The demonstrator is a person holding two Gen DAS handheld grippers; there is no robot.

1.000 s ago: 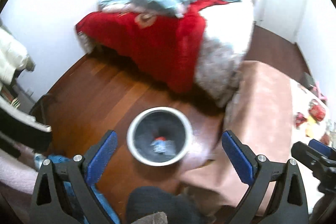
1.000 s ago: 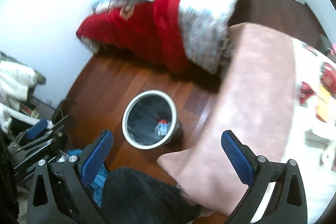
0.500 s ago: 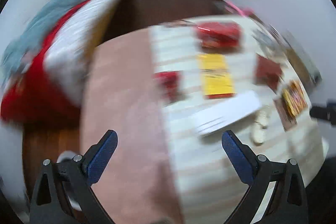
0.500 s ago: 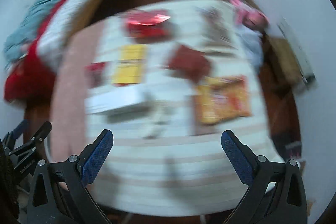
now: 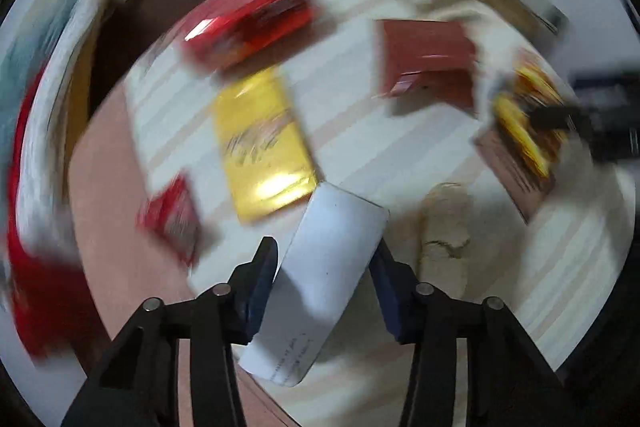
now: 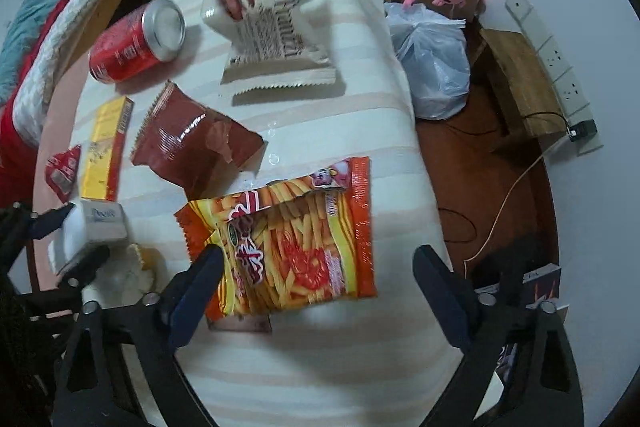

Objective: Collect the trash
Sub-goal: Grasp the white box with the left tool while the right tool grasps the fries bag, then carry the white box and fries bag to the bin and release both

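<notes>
On the counter [image 6: 320, 367], a can [image 6: 132, 45] lies at the far left, with a wrapper [image 6: 268, 39] to its right. A torn packet [image 6: 188, 143] lies nearer, and a fries bag [image 6: 296, 243] nearest. A plastic bag [image 6: 434, 67] sits off the counter's right edge.

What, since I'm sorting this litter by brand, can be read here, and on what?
Nothing reads clearly enough to quote.
white box: short grey word, blurred.
white wrapper: dense print, too small.
fries bag: stylised red characters, illegible.
red can: white print, too small.
yellow box: dark print, too small.
</notes>
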